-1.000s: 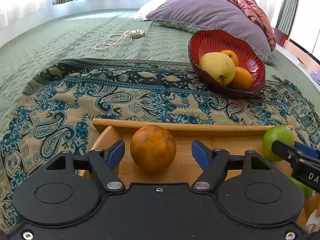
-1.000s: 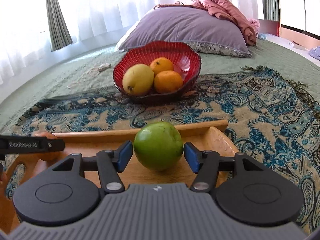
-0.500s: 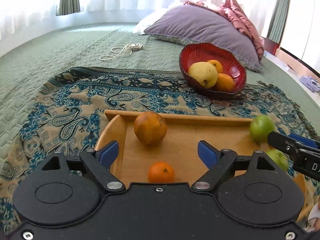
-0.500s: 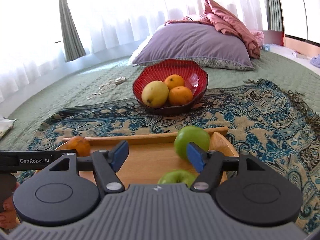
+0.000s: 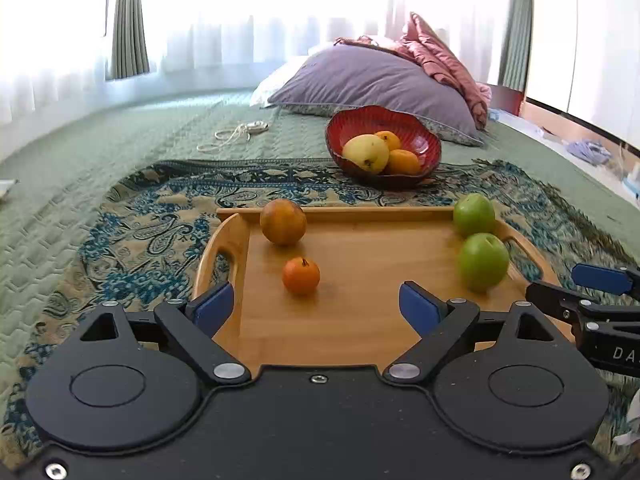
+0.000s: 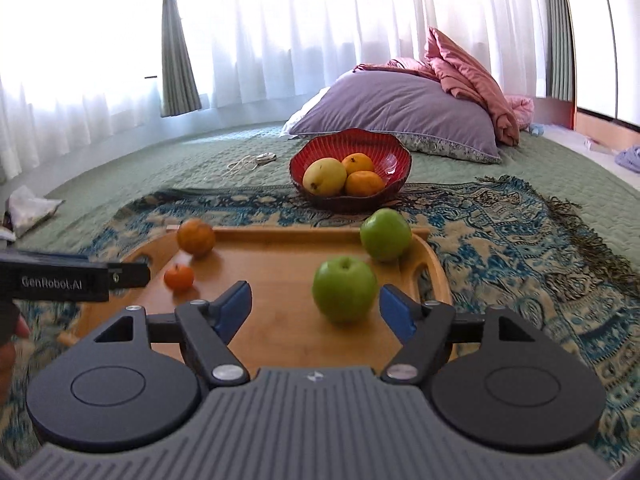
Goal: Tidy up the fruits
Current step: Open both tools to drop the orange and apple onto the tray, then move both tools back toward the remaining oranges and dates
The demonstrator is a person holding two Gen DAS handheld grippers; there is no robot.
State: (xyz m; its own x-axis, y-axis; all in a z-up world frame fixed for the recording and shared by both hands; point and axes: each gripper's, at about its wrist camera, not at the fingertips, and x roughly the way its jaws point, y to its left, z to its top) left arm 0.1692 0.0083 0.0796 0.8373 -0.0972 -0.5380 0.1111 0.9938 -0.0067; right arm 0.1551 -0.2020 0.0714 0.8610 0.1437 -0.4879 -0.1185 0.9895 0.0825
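Left wrist view shows the left tongs [image 5: 316,306] spread and empty above the wooden tray [image 5: 360,320], where two oranges [image 5: 283,222] sit left and two green apples [image 5: 483,262] right. Right tongs [image 6: 316,306] are spread too, holding nothing. Sorting looks nearly done, unless the red bowl [image 6: 396,160] fruit also belongs. Tray's near edge is hidden.

the left hand-held gripper [image 6: 128,276] is cut off by the frame edge, its fingertips hidden.

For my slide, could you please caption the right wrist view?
Open right gripper facing a wooden tray with two green apples and two oranges.
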